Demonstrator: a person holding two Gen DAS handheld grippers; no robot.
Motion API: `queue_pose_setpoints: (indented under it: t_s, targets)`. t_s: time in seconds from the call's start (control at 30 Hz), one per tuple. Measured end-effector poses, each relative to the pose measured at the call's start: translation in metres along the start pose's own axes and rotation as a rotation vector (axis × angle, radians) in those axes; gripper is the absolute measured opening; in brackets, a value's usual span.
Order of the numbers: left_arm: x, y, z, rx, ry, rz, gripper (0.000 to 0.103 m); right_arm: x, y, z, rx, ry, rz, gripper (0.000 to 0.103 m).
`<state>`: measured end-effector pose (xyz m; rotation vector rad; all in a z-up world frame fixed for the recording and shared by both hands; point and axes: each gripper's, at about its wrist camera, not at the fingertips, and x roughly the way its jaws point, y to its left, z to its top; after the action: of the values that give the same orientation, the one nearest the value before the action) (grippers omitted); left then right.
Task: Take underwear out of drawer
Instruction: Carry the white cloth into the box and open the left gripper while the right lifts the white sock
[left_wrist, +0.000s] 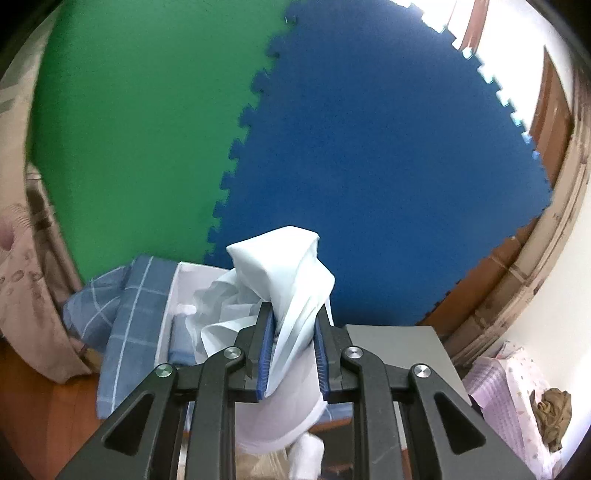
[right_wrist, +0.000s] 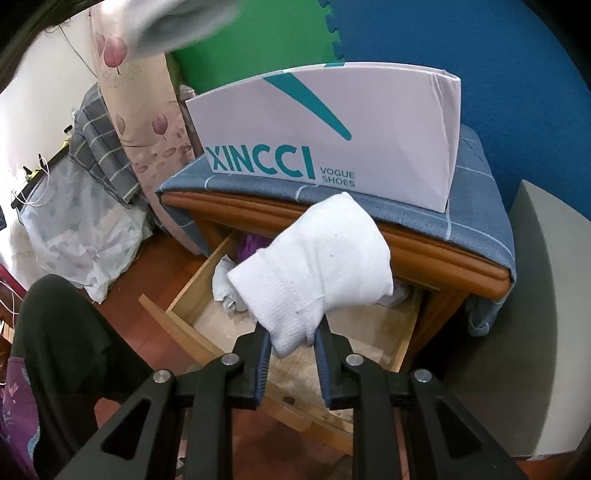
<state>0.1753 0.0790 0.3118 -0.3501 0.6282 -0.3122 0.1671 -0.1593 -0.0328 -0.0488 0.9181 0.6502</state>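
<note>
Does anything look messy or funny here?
A bit messy. The wooden drawer hangs open with crumpled clothes heaped at its back. The right gripper pinches a bunched white garment above it, and the left gripper holds thin white cloth up high. Nothing looks broken or spilled.

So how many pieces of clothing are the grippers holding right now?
2. The left gripper pinches a thin white garment above the shoe box. The right gripper clamps a white knit piece over the open drawer, where more clothes lie partly hidden.
</note>
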Motion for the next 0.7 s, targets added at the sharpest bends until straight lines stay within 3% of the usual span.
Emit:
queue_pose_setpoints:
  t_s: [0.27,0.5,0.67,0.7]
  targets:
    - [0.122,0.030,0.017,-0.078,0.048,0.106,0.015,-0.009,-0.011,-0.003,0.024,-0.014,0.029,0.021]
    - [0.170,0.056,0.000,-0.063,0.074,0.239,0.019,-0.017,-0.020,-0.004,0.041,-0.028,0.043,0.021]
    - [0.135,0.046,-0.027,0.002,-0.004,0.280,0.065,-0.019,-0.016,-0.001,0.032,-0.042,0.045,0.021]
    - [0.126,0.043,-0.032,0.019,-0.025,0.292,0.070,-0.019,-0.015,-0.001,0.028,-0.044,0.045,0.021]
